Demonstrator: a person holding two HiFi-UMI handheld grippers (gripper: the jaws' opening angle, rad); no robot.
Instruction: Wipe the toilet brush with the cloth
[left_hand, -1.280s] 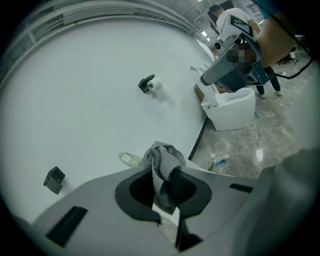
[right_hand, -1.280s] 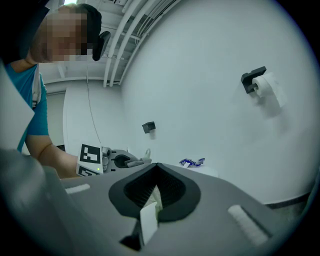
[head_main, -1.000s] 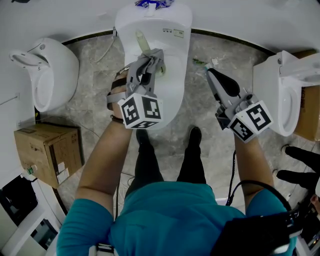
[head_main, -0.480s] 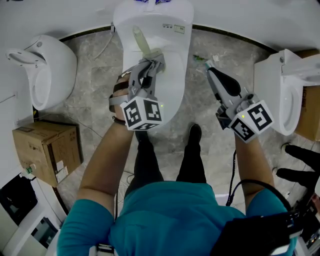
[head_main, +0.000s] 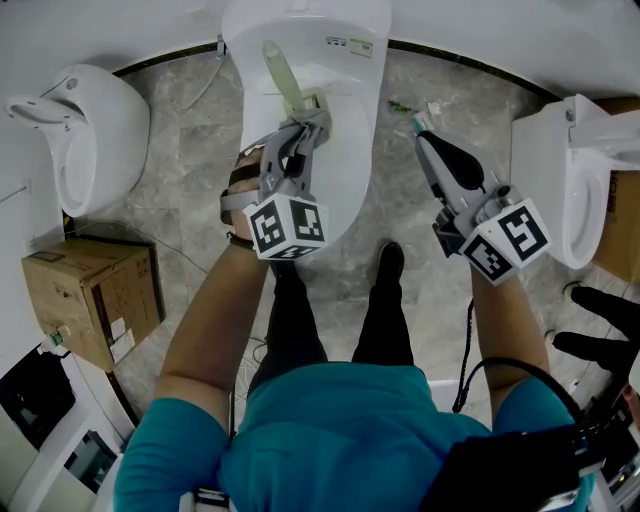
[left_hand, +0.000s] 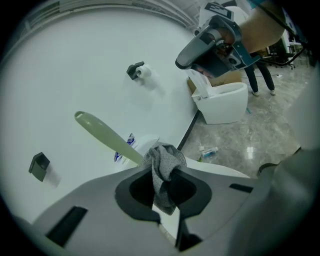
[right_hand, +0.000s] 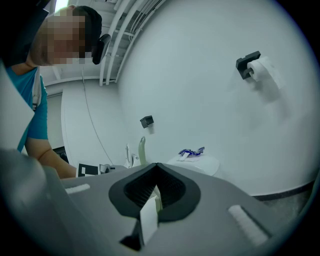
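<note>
Left gripper (head_main: 313, 112) has slid back along the brush (left_hand: 102, 135) handle, so more of it shows past the cloth (left_hand: 162, 165). Jaws clamped on the grey cloth, which touches the handle over the toilet (head_main: 350, 150), toward its rear edge. Right gripper (head_main: 421, 138) has its jaws closed on nothing, over the floor (head_main: 390, 230) right of the toilet.

A strip of grey marbled floor (head_main: 395, 215) is left open between the white ceramic toilet in the middle (head_main: 350, 150) and the white toilet at the right (head_main: 560, 190). The closed right tongs (head_main: 420, 135) are held over it. Small litter (head_main: 400, 105) lies at its far end. The middle toilet's top is crossed by the pale green brush handle (head_main: 283, 75). Leftward, passage is narrowed by a white rounded fixture (head_main: 100, 130) and a brown cardboard box (head_main: 90, 300).
</note>
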